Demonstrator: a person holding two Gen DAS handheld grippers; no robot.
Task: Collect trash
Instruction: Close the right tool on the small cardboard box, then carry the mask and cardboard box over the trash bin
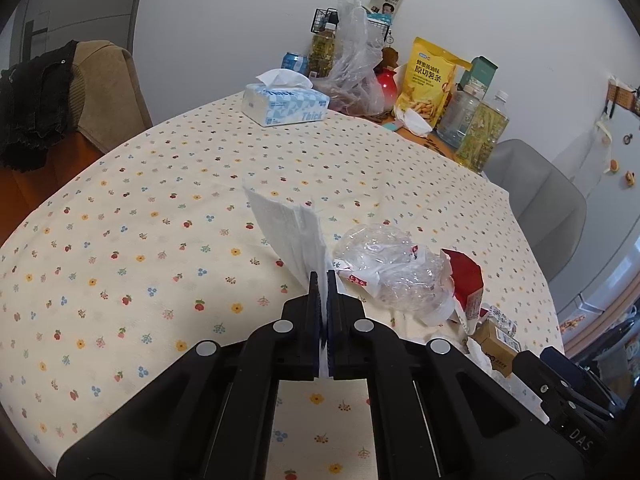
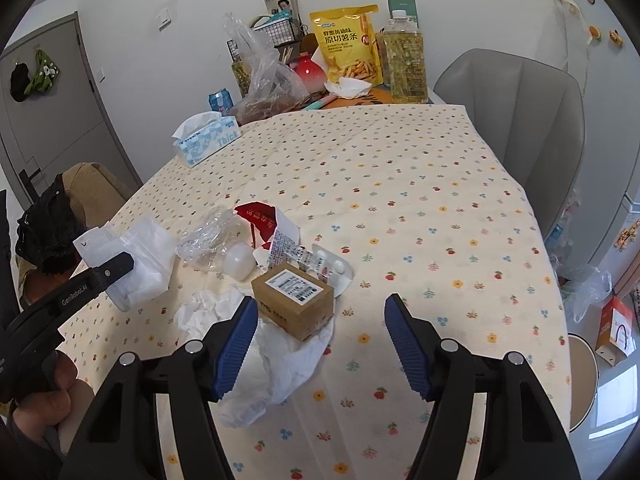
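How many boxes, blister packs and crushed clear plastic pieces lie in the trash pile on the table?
Boxes: 2, the brown box and the red carton
Blister pack: 1
Crushed clear plastic: 1
Total: 4

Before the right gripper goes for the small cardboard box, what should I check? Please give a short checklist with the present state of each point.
1. Right gripper open wide enough for the cardboard box: ok.
2. Box lined up between the fingers: not ok, it sits toward the left finger.
3. Box free of other trash: not ok, it rests on crumpled tissue and touches the blister pack.
4. Left gripper holding its white napkin firmly: ok, shut on it.
5. Left gripper away from the box: ok, seen at far left in the right wrist view.
6. Trash bin location: cannot tell.
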